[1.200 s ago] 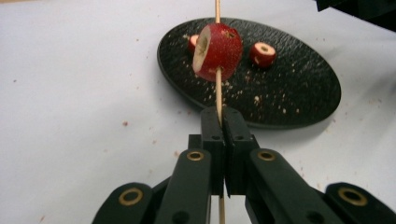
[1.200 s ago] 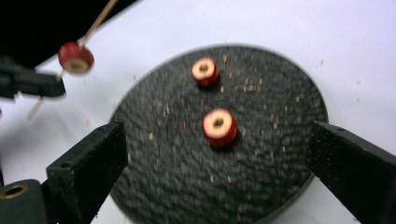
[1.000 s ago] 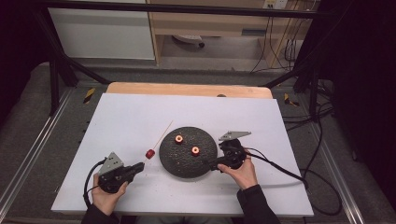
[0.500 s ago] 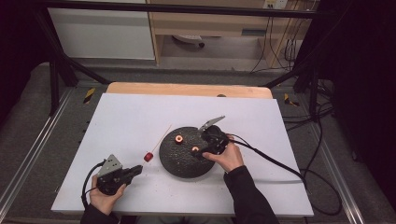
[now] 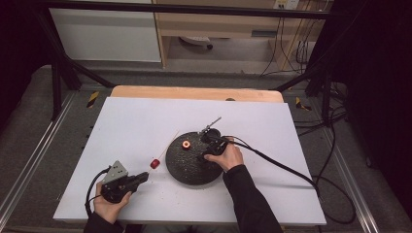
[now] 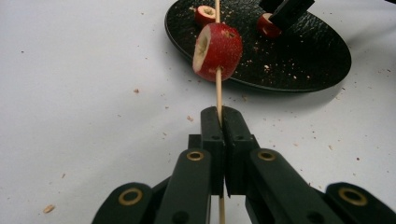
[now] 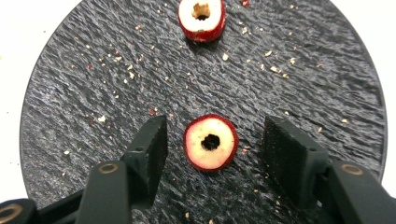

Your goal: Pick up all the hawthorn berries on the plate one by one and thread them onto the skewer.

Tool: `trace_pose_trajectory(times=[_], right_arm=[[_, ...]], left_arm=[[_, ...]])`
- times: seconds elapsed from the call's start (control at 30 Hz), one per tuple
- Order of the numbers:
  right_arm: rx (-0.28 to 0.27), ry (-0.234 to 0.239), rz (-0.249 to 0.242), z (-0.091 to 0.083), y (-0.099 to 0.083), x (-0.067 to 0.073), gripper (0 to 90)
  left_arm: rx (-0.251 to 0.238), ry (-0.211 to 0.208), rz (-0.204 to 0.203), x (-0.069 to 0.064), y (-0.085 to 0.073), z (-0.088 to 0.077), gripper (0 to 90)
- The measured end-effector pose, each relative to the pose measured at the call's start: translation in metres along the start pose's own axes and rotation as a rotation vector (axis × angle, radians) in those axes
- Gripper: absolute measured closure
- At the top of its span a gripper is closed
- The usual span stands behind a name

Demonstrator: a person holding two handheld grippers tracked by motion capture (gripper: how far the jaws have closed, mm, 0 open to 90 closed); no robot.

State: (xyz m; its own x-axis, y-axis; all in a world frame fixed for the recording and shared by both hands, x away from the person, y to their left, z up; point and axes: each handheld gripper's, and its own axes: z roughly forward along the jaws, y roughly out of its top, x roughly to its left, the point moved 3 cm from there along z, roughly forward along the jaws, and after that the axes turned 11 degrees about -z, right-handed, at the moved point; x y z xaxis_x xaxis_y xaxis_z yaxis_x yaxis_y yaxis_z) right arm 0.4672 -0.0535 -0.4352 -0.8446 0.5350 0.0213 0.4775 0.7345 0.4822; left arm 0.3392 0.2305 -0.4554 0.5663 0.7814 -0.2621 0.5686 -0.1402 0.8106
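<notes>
On the black plate (image 7: 116,70), two cored fruits, right tool (image 7: 212,142) closing around one untouched, left tool (image 6: 223,140) clenching skewer (image 6: 218,88).

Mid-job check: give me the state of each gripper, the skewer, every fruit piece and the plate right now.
left gripper: shut on the skewer.
skewer: clamped, one fruit piece threaded on.
threaded fruit piece: on the skewer, off the plate.
right gripper: jaws just closing, pads not yet touching the near fruit piece.
near fruit piece: cored, loose on the plate.
far fruit piece: cored, untouched.
plate: flat, crumb-strewn.
</notes>
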Motion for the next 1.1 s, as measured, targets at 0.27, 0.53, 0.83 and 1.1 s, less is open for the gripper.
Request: trace_pose_trajectory(times=[0.27, 0.53, 0.83, 1.1], right_arm=[[0.011, 0.030, 0.052, 0.005, 0.001, -0.003, 50.2], [0.027, 0.050, 0.106, 0.011, 0.000, -0.004, 58.4], [0.015, 0.043, 0.139, 0.005, 0.002, -0.003, 60.5], [-0.168, 0.017, 0.135, -0.026, 0.006, 0.002, 60.6]], left_arm=[[0.005, -0.001, 0.001, 0.000, 0.000, 0.001, 88.2], [0.006, 0.000, 0.001, 0.000, -0.001, 0.001, 88.2], [0.004, 0.000, 0.003, -0.001, -0.001, 0.001, 88.2], [-0.009, -0.005, 0.002, -0.004, -0.001, 0.001, 88.2]])
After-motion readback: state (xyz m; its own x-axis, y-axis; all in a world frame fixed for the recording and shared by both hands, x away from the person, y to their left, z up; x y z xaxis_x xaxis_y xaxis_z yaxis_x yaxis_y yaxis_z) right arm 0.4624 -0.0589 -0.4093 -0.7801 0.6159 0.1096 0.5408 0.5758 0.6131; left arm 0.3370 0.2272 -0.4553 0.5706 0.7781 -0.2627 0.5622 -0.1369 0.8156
